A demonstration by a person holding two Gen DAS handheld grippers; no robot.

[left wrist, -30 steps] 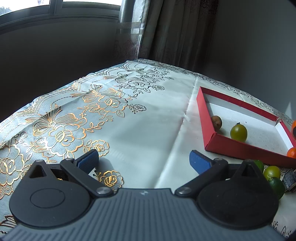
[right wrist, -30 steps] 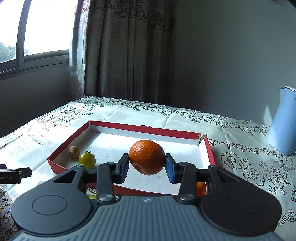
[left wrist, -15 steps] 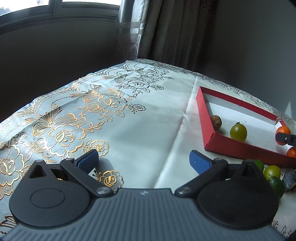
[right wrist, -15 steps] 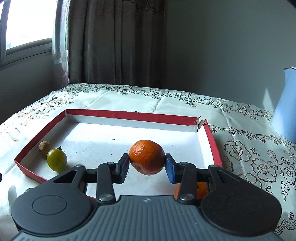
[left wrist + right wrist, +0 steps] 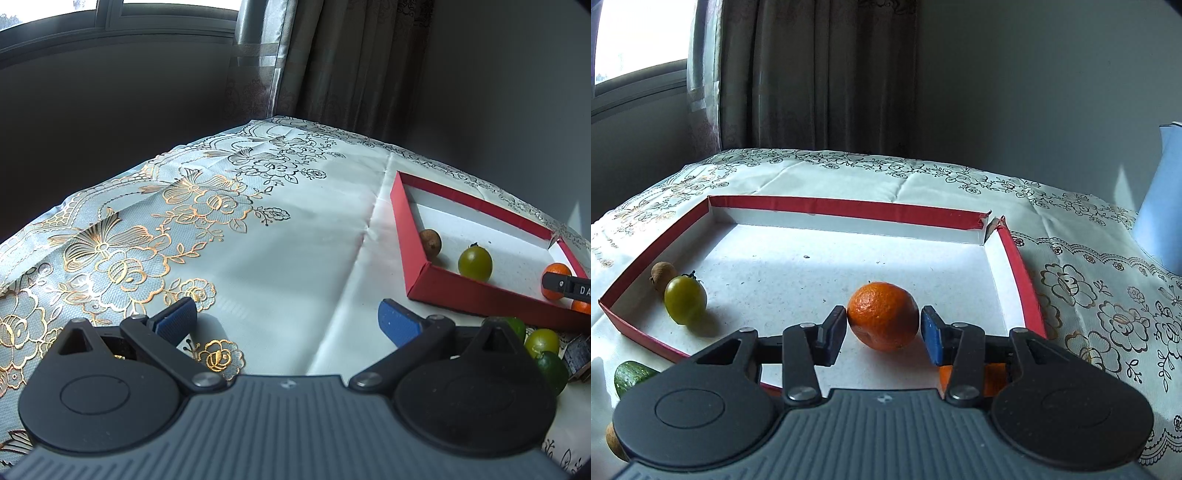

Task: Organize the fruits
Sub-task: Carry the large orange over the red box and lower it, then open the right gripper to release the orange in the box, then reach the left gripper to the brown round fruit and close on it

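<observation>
My right gripper (image 5: 883,328) is shut on an orange mandarin (image 5: 883,315) and holds it low over the white floor of the red-walled tray (image 5: 846,207). A green tomato (image 5: 685,300) and a small brown fruit (image 5: 662,275) lie at the tray's left side. My left gripper (image 5: 286,319) is open and empty above the tablecloth, left of the tray (image 5: 400,206). In the left wrist view the mandarin (image 5: 557,280) shows in the right gripper's fingers. Green fruits (image 5: 543,341) lie on the cloth in front of the tray.
Another orange fruit (image 5: 990,380) sits partly hidden behind my right finger. A green fruit (image 5: 631,374) and a brown one (image 5: 614,441) lie outside the tray's near left corner. A pale blue jug (image 5: 1161,195) stands at the far right. Curtains hang behind the table.
My right gripper has carried the mandarin forward over the tray's near wall and down toward its floor. The left gripper has not moved.
</observation>
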